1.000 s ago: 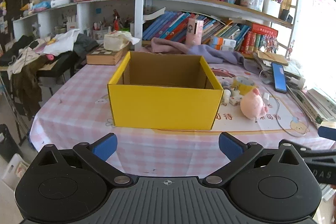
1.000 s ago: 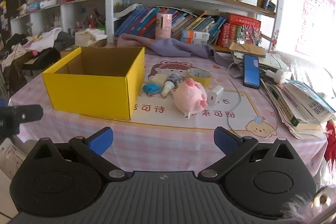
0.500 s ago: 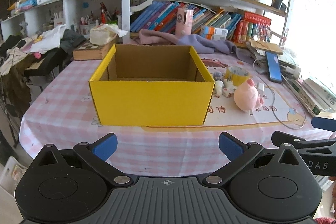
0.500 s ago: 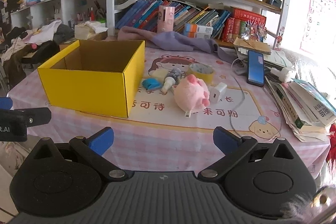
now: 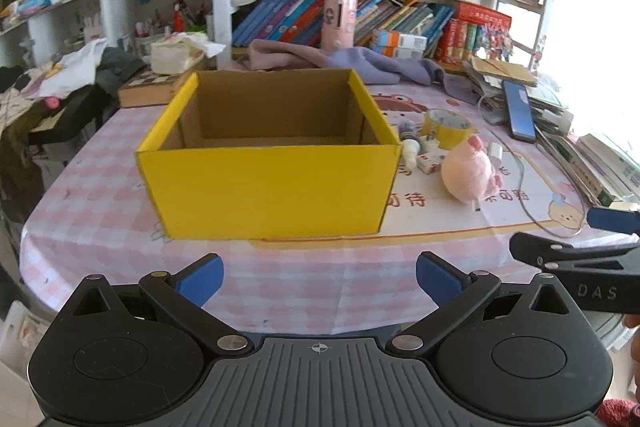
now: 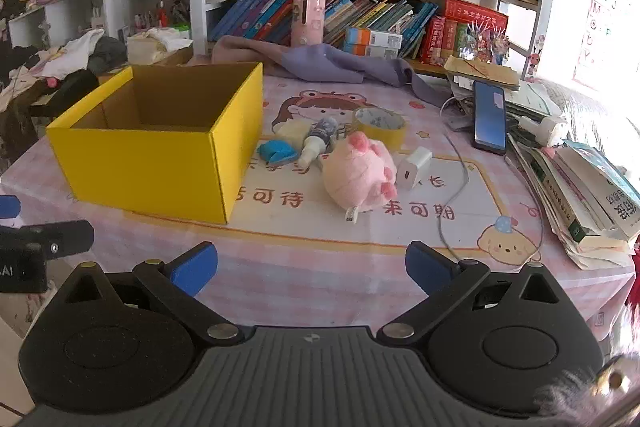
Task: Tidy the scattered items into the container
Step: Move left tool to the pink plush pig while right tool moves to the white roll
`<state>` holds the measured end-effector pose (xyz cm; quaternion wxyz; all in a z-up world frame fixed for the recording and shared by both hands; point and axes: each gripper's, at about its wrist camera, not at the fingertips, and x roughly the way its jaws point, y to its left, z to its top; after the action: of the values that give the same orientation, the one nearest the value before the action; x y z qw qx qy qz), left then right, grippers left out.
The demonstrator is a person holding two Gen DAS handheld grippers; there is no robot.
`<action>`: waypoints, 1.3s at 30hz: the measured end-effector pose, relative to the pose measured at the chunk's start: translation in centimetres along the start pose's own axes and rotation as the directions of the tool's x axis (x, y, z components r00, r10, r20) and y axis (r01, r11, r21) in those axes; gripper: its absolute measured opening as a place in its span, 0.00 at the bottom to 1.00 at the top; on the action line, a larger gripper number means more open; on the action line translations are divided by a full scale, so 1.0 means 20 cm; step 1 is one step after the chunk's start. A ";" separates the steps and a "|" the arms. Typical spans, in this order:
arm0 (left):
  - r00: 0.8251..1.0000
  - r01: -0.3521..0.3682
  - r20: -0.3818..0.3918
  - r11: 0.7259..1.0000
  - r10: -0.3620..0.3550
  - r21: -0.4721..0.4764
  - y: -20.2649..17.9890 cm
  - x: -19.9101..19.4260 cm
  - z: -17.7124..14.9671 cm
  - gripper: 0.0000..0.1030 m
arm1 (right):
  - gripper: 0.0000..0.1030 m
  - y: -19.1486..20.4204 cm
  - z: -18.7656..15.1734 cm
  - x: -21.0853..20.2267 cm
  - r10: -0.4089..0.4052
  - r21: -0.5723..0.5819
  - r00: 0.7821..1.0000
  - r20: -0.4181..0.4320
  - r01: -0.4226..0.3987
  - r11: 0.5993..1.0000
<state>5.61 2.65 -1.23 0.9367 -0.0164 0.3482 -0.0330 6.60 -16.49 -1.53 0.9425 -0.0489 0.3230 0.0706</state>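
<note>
**Approach to the counter, both claws empty**

Over the last second both views have drawn nearer the yellow box [image 5: 268, 183], which sits empty. The left claw [image 5: 319, 277] and right claw [image 6: 312, 263] hang spread wide. The pink plush pig [image 6: 358, 173], charger [image 6: 414, 167] and tape roll [image 6: 380, 127] lie at the box's three o'clock; nothing is packed yet.

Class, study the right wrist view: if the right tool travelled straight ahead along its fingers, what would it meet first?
Probably the pink plush pig. The right tool is open and empty at the table's near edge, with only bare cloth before the pig. Its height is unclear, so it might pass over.
</note>
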 end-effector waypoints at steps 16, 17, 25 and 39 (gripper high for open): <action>0.995 0.103 -0.007 0.987 -0.103 0.124 -0.36 0.27 0.17 0.99 | 0.97 -0.31 0.11 0.20 -0.049 0.038 0.999 -0.010 0.049 0.998; 0.994 0.108 -0.009 0.986 -0.108 0.127 -0.39 0.29 0.19 0.99 | 0.96 -0.34 0.12 0.22 -0.050 0.038 0.999 -0.015 0.051 0.998; 0.994 0.112 -0.010 0.984 -0.112 0.138 -0.61 0.41 0.30 0.99 | 0.87 -0.56 0.26 0.38 -0.005 -0.008 0.999 -0.044 0.005 1.000; 0.995 0.050 -0.093 0.996 -0.044 0.071 -0.89 0.80 0.47 0.97 | 0.86 -0.88 0.48 0.85 0.127 -0.259 0.979 -0.159 -0.166 0.951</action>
<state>22.88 -16.11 -3.58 0.9188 0.0115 0.3885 -0.0685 28.68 -30.86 -3.61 0.8940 -0.1582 0.3784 0.1806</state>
